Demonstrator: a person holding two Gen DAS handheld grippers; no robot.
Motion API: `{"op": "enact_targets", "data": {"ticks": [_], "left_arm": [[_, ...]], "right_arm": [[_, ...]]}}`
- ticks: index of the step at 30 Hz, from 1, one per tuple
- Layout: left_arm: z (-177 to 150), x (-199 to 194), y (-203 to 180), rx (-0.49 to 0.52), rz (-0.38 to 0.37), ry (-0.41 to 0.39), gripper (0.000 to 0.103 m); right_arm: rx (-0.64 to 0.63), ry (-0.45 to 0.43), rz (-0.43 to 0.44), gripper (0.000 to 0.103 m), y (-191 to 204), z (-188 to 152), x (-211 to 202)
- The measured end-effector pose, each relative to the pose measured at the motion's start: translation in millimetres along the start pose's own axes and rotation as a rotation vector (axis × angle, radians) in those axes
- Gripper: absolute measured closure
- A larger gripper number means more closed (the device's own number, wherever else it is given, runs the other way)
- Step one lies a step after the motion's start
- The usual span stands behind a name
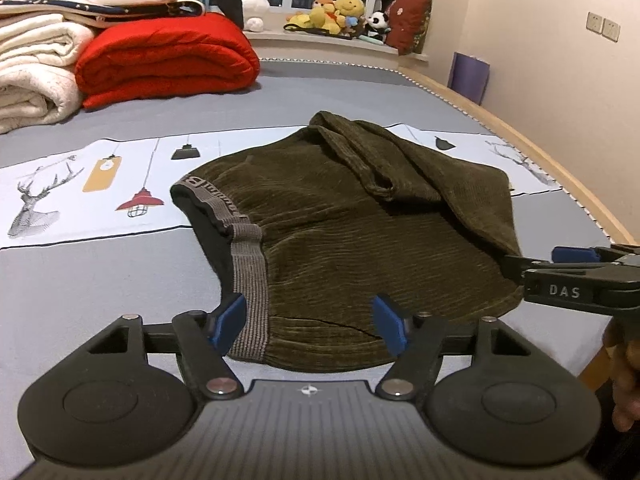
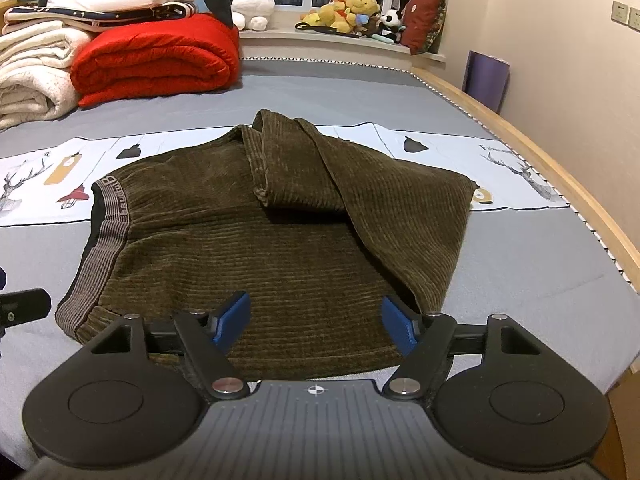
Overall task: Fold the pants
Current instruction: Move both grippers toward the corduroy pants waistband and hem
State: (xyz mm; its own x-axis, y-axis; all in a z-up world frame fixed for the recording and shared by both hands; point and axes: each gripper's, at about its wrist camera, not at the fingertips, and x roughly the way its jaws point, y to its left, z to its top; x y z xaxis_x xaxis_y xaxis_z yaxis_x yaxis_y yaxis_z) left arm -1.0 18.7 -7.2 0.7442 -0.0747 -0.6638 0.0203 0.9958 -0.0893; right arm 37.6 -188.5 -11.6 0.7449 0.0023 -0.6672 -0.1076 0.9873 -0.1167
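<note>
Our left gripper (image 1: pixel 310 324) hangs with jaws wide apart and nothing between them, just above the near hem of the pants (image 1: pixel 352 240) by the grey waistband (image 1: pixel 248 280). Our right gripper (image 2: pixel 316 326) is likewise spread and empty over the near hem. The pants lie folded on the bed (image 2: pixel 540 300), one leg doubled back across the top.
</note>
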Motion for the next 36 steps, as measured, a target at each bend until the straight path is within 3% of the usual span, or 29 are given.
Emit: {"op": "enact_targets", "data": {"ticks": [36], "left_arm": [[1.2, -1.5, -3.3, 0.001, -0.033, 0.0, 0.033]], "right_arm": [[-0.01, -0.001, 0.011, 0.032, 4.6, -0.2, 0.0]]}}
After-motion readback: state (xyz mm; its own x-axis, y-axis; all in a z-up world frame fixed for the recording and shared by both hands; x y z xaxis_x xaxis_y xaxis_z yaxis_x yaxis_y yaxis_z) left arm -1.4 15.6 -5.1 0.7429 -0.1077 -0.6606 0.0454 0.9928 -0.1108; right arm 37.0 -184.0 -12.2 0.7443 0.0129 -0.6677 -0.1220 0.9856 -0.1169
